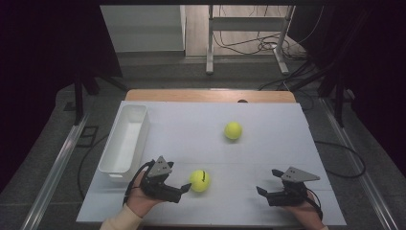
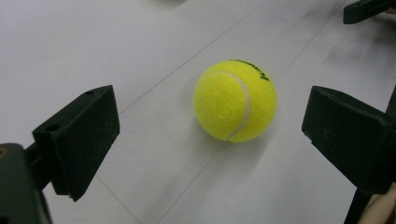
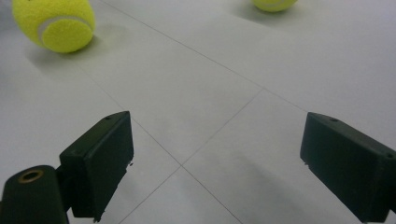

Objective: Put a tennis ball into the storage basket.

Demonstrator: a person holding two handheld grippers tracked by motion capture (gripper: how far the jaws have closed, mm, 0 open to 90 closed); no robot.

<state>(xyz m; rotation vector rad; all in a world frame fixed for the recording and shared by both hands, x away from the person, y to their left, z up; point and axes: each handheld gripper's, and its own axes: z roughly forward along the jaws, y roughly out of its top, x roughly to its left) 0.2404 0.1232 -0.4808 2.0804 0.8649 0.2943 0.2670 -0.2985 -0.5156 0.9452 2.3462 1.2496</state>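
Two yellow tennis balls lie on the white table top [image 1: 268, 143]. The near ball [image 1: 199, 180] rests just in front of my left gripper [image 1: 182, 184], which is open. In the left gripper view this ball [image 2: 235, 100] sits on the table slightly ahead of the wide-apart jaws of the left gripper [image 2: 212, 135], touching neither. The far ball [image 1: 233, 130] lies toward the table's middle. At the front right, my right gripper [image 1: 268, 182] is open and holds nothing. In the right gripper view the right gripper [image 3: 215, 158] has bare table between its jaws, with the near ball [image 3: 55, 23] and the far ball [image 3: 274, 3] beyond.
A white rectangular bin [image 1: 125, 139] stands along the table's left side, its inside bare. A wooden edge [image 1: 210, 95] borders the far side of the table. A metal frame and cables [image 1: 249, 43] stand on the floor beyond.
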